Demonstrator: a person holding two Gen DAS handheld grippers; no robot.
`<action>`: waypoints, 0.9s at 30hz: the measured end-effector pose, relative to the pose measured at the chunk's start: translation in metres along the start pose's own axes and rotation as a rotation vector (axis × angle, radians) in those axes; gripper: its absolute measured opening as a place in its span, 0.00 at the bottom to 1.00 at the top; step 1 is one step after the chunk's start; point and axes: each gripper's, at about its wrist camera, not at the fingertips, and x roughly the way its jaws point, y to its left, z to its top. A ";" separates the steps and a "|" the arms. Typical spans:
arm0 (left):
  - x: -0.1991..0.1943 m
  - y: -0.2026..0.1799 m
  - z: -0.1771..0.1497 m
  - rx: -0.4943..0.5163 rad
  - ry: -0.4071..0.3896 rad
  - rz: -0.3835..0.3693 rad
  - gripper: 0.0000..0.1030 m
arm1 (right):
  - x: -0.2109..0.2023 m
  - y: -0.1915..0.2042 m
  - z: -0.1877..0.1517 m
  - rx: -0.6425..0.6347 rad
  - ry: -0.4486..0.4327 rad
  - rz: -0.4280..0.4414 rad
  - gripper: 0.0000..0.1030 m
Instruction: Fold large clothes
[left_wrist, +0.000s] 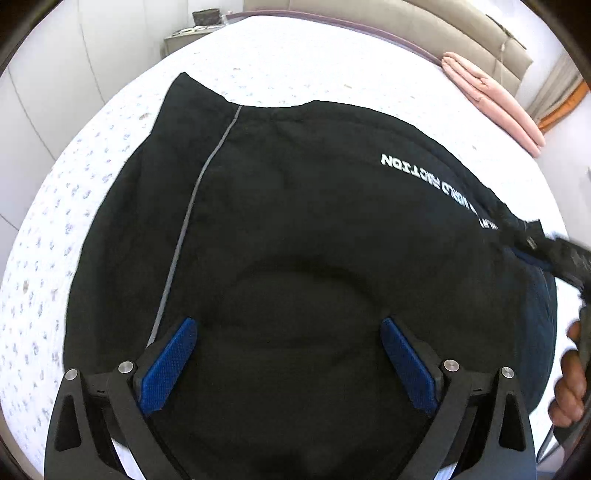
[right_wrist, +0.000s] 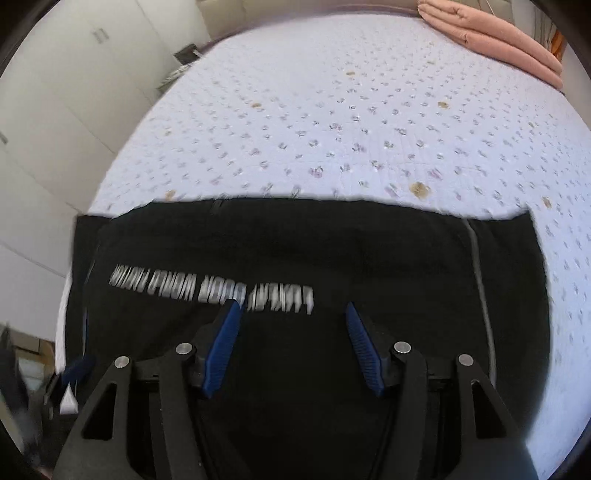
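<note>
Mostly white floral bedspread (right_wrist: 332, 122), pink folded blanket (right_wrist: 491, 33) far corner, wardrobe (right_wrist: 66, 92) beside.

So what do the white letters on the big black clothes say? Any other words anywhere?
"WORLD FICTION": white print on the black fabric garment, upside down in the left wrist view; the letters are stylised, so the second word is uncertain.
The rest of that line is cut off there and motion-blurred in the right wrist view: unreadable.
No other text shows.
</note>
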 end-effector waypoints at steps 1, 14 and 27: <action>-0.004 0.002 -0.005 0.004 -0.003 -0.003 0.97 | -0.004 0.000 -0.007 -0.004 0.003 0.003 0.62; 0.022 0.011 -0.015 0.041 0.036 0.041 0.97 | -0.014 0.002 -0.101 -0.124 0.109 -0.166 0.70; 0.020 0.027 -0.026 0.042 0.010 0.029 0.99 | -0.011 -0.009 -0.100 -0.115 0.099 -0.182 0.71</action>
